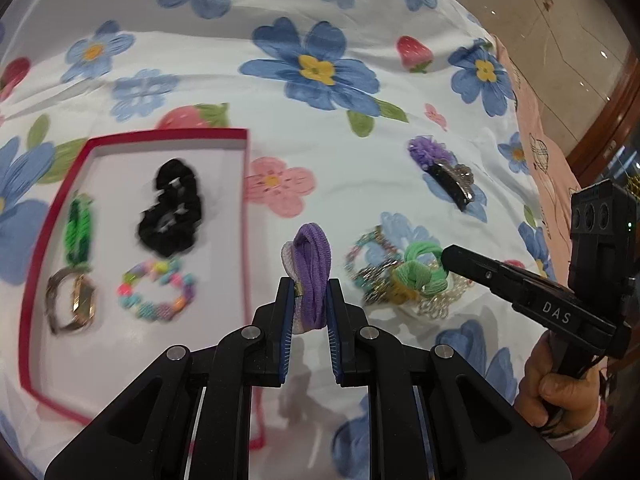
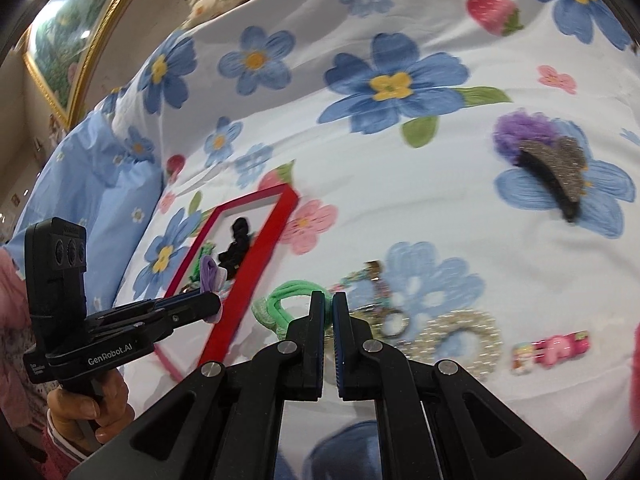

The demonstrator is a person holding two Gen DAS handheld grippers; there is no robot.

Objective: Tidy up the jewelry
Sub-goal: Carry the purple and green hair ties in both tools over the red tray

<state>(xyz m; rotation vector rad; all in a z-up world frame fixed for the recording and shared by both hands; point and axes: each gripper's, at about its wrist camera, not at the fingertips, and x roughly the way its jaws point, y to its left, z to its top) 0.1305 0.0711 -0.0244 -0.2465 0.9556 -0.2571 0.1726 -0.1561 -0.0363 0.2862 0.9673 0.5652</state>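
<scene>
Two grippers work over a floral sheet [image 1: 360, 184]: left gripper [image 1: 308, 300] pinches a purple hair tie [image 1: 310, 276] upright at lower centre, beside the red box [image 1: 246, 184]; right gripper [image 2: 328, 312] clamps a green hair tie [image 2: 280, 300].

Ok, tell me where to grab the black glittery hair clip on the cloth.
I'd take the black glittery hair clip across its narrow middle, coming down from above. It lies flat and long on the floral cloth, and one end butts against the purple fluffy piece, so stay off that end.
</scene>
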